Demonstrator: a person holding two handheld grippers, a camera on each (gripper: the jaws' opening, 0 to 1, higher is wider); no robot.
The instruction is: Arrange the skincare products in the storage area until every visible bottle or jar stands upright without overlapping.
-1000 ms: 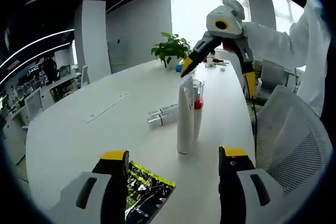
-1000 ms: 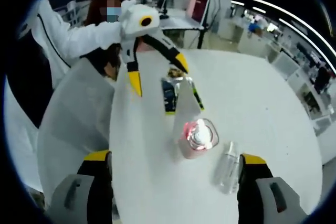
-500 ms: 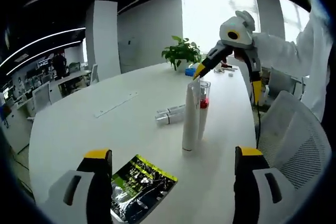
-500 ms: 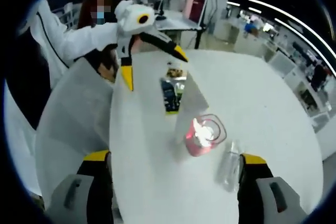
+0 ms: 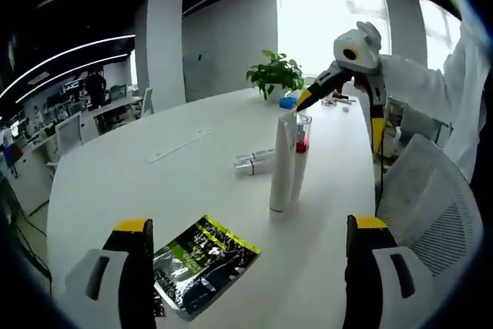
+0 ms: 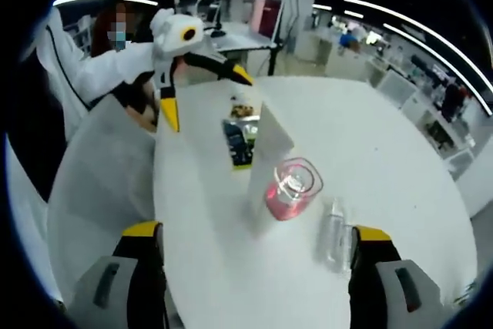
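Right gripper view: both claws apart, clear bottle [image 6: 291, 190] upright with pink contents

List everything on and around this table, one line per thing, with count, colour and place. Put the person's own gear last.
table: one, white, oval, under everything.
white tube: one, upright, mid-table.
clear bottle: one, pink liquid inside, upright, close beside the white tube.
clear lying bottle: one, on its side, next to the upright pair.
sachet: one, black and green, flat near the left gripper.
potted plant: one, green, far end of the table.
mesh chair: one, white, at the table edge.
left gripper: yellow-tipped jaws wide open, empty.
right gripper: jaws wide open, empty, above the bottles.
sleeve: white, the person's.
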